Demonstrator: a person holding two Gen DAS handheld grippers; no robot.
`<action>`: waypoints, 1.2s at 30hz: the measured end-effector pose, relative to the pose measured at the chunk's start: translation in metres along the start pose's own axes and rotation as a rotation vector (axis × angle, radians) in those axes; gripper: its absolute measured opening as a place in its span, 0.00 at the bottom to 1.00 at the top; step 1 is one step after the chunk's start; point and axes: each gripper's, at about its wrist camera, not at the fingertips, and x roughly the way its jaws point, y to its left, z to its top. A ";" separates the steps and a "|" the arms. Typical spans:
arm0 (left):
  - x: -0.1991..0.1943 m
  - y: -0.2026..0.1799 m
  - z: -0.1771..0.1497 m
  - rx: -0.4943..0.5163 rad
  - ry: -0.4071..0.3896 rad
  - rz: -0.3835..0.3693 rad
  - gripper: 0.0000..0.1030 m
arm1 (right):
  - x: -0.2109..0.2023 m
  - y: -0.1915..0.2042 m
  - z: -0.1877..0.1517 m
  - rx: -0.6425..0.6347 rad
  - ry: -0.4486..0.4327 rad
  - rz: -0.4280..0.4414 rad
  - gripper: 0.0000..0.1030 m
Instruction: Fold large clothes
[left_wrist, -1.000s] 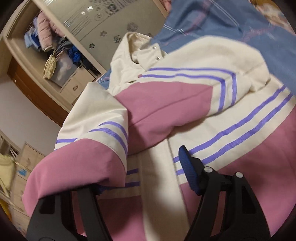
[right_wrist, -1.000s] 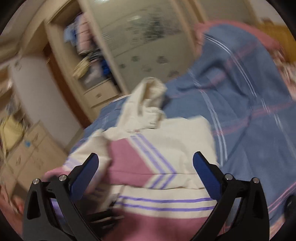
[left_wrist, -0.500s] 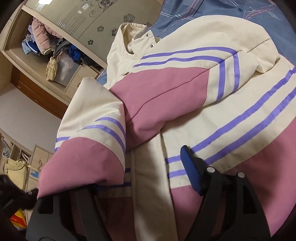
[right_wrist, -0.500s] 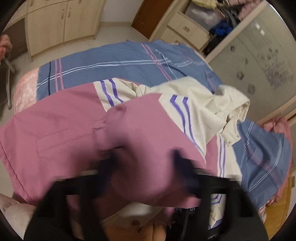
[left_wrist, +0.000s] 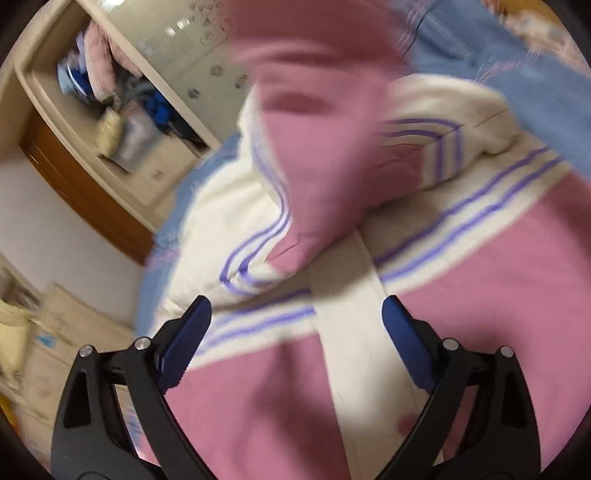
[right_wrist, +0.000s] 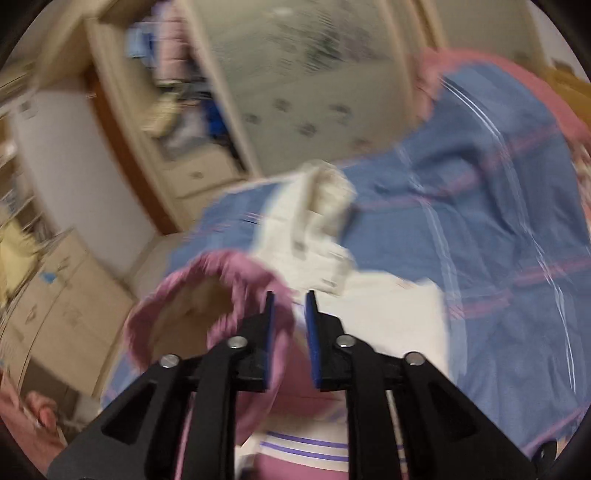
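A large pink and cream jacket (left_wrist: 461, 295) with purple stripes lies spread on a blue striped bedsheet (left_wrist: 546, 85). My left gripper (left_wrist: 295, 332) is open and empty, hovering over the jacket's front near its cream placket. A pink sleeve (left_wrist: 321, 147) hangs lifted across the middle of the left wrist view, blurred. My right gripper (right_wrist: 289, 325) is shut on the pink sleeve cuff (right_wrist: 236, 295), holding it above the jacket; the cuff opening gapes to the left of the jaws. The cream collar (right_wrist: 317, 214) lies beyond it.
The blue bedsheet (right_wrist: 480, 221) covers the bed to the right. A wardrobe with a frosted sliding door (right_wrist: 303, 74) and open shelves of clothes (left_wrist: 110, 96) stands behind. Cream drawer cabinets (right_wrist: 62, 295) stand at the left, with floor between them and the bed.
My left gripper has let go of the sleeve and opened. My right gripper, open a second ago, has closed on the pink sleeve cuff and lifted it over the jacket.
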 end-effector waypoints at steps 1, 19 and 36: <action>-0.003 0.012 -0.004 -0.056 -0.002 -0.071 0.92 | 0.010 -0.022 -0.009 0.046 0.034 -0.026 0.35; 0.129 0.183 -0.033 -1.139 0.209 -0.740 0.94 | 0.036 -0.116 -0.116 0.329 0.218 0.239 0.98; 0.129 0.273 -0.063 -1.417 -0.097 -0.475 0.17 | 0.050 0.055 -0.040 -0.136 0.009 0.349 0.23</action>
